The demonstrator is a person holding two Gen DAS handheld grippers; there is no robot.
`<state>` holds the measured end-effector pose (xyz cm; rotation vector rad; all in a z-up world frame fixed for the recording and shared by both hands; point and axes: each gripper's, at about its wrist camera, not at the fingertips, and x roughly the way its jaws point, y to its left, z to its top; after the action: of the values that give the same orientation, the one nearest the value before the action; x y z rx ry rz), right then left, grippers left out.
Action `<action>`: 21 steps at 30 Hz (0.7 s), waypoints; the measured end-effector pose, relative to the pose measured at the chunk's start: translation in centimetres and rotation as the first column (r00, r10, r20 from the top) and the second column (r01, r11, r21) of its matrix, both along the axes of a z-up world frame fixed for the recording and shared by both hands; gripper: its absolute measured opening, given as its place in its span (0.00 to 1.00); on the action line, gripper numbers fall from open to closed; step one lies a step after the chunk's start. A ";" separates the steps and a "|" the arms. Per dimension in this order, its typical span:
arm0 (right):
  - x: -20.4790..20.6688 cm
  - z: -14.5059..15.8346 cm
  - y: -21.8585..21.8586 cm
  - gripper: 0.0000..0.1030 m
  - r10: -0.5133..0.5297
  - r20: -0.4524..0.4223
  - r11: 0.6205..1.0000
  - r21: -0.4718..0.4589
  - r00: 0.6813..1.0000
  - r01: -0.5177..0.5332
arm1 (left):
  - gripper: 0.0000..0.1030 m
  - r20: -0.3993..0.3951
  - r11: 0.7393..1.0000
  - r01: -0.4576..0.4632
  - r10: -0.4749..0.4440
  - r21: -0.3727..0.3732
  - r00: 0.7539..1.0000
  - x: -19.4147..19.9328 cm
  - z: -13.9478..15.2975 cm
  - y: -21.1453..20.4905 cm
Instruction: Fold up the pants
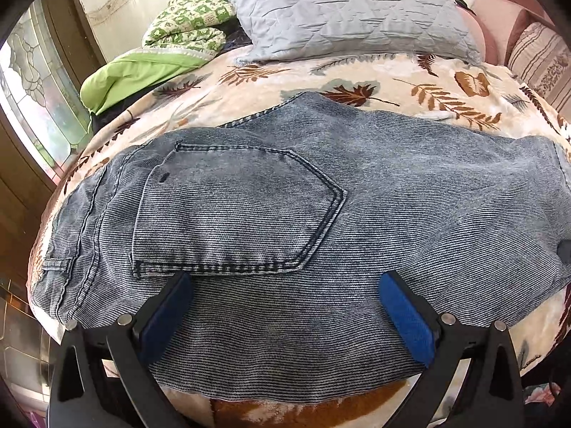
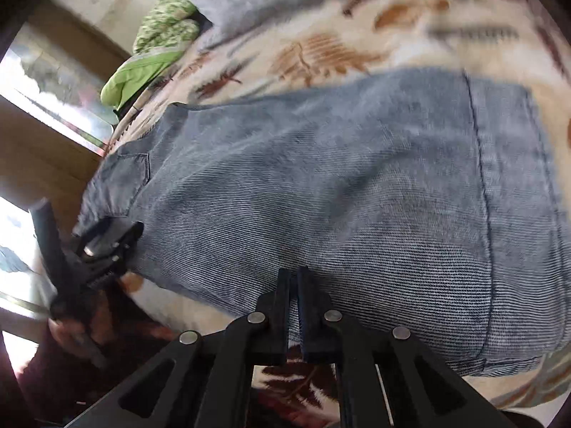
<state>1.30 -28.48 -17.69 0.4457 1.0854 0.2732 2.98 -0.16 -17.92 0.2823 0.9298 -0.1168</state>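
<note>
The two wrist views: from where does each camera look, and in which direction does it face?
Left wrist: sits behind the open left gripper, low over the jeans, facing the back pocket and grey pillow; only its own jaws show.
Right wrist: sits behind the right gripper, jaws nearly together at the jeans' near edge; the left gripper and the hand holding it appear at left.
Both share jeans, pocket, leaf-print blanket and green bedding.

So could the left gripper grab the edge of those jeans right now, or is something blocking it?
Probably yes. The left gripper is open, its blue pads spread over the jeans near their closest edge, with nothing lying between. The right gripper is shut further along that edge, clear of it.
</note>
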 end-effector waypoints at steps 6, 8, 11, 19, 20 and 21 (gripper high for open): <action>-1.3 -0.2 0.7 0.08 0.017 0.023 1.000 -0.007 1.000 -0.017 | 1.00 0.031 0.999 -0.053 0.053 -0.001 0.998 0.8 0.7 0.8; -1.8 -0.6 0.0 0.08 0.019 0.004 0.999 0.033 1.000 -0.020 | 1.00 0.061 0.993 -0.118 0.116 0.031 0.991 1.4 1.0 1.7; -2.0 -0.3 -0.1 0.07 0.016 -0.006 0.999 0.039 1.000 -0.016 | 1.00 0.040 0.972 -0.233 0.234 -0.021 0.971 2.4 1.5 4.4; 0.8 2.6 3.8 0.07 0.093 0.138 0.990 0.093 0.986 -0.106 | 1.00 0.037 0.927 -0.368 0.371 -0.066 0.928 3.3 1.7 9.5; 1.6 2.4 4.6 0.07 0.100 0.124 0.990 0.087 0.987 -0.112 | 1.00 0.041 0.934 -0.355 0.357 -0.048 0.933 3.2 1.4 9.5; 2.2 2.1 5.2 0.07 0.109 0.110 0.990 0.079 0.988 -0.118 | 1.00 0.055 0.941 -0.339 0.340 -0.028 0.939 3.2 1.3 9.4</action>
<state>3.46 -23.25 -15.59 0.4408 0.9997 0.4407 6.14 9.21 -16.57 0.1041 0.9056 0.2006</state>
